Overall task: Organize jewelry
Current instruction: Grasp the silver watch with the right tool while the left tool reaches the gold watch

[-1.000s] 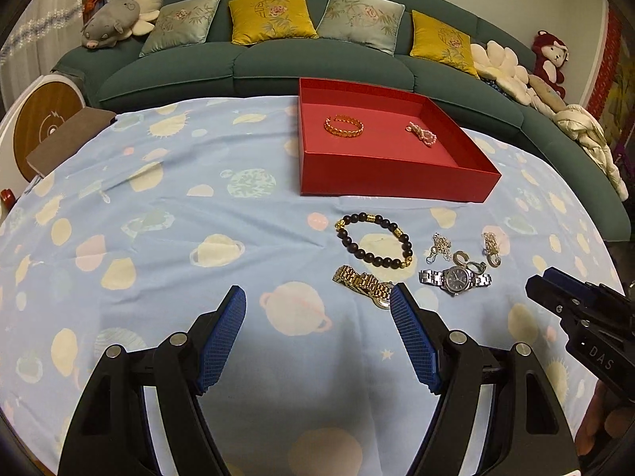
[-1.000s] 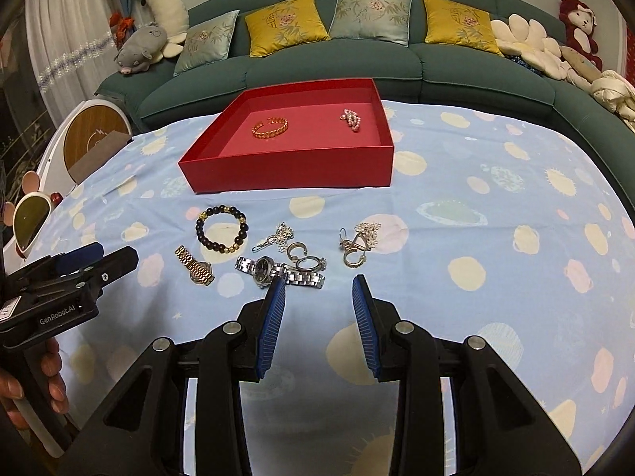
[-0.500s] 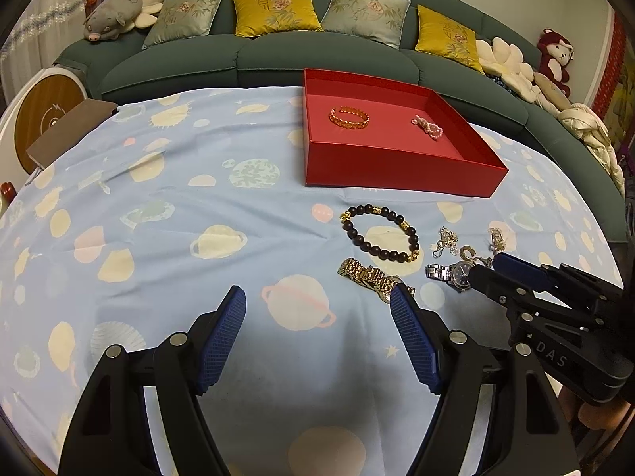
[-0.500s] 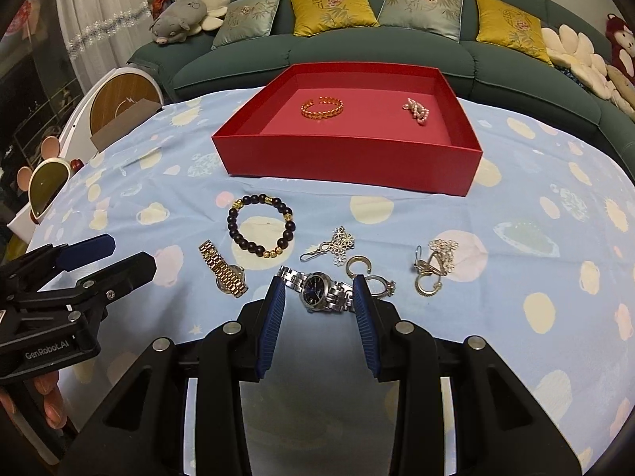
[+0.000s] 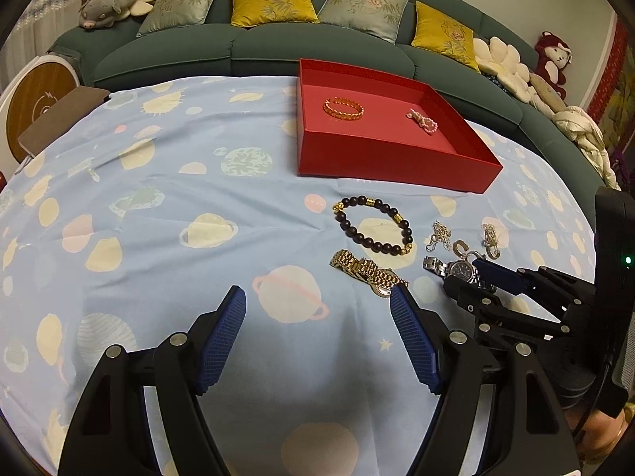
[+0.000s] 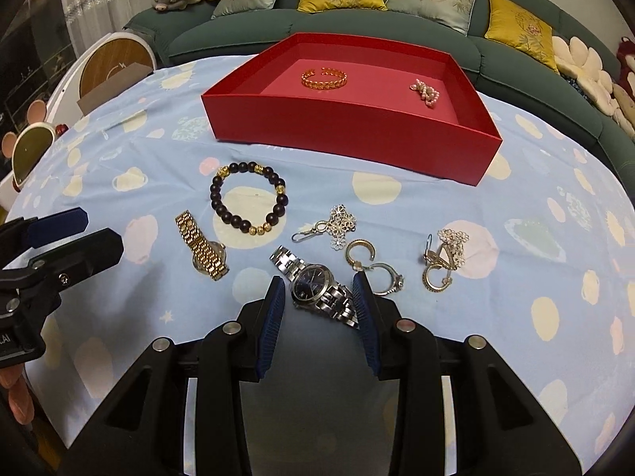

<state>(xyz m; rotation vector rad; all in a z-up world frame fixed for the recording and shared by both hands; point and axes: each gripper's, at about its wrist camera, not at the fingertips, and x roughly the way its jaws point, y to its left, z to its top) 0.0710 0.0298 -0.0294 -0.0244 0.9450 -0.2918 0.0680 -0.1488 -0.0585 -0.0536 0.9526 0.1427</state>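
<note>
A red box (image 6: pixel 349 135) (image 5: pixel 389 166) holds a gold bangle (image 6: pixel 324 77) and a pink bead piece (image 6: pixel 425 93). On the cloth before it lie a dark bead bracelet (image 6: pixel 248 202), a gold watch (image 6: pixel 202 246), a silver watch (image 6: pixel 317 286), a flower chain (image 6: pixel 337 224), hoop earrings (image 6: pixel 373 263) and a gold tangle (image 6: pixel 442 258). My right gripper (image 6: pixel 318 289) is open, its fingers straddling the silver watch. My left gripper (image 5: pixel 317 309) is open and empty, just near of the gold watch (image 5: pixel 367 271).
The table wears a light blue planet-print cloth (image 5: pixel 158 206). A green sofa (image 5: pixel 246 43) with cushions curves behind it. A round wooden-faced object (image 5: pixel 35 99) stands at the left edge.
My right gripper has moved forward and down until its fingers straddle the silver watch. My left gripper has crept slightly forward.
</note>
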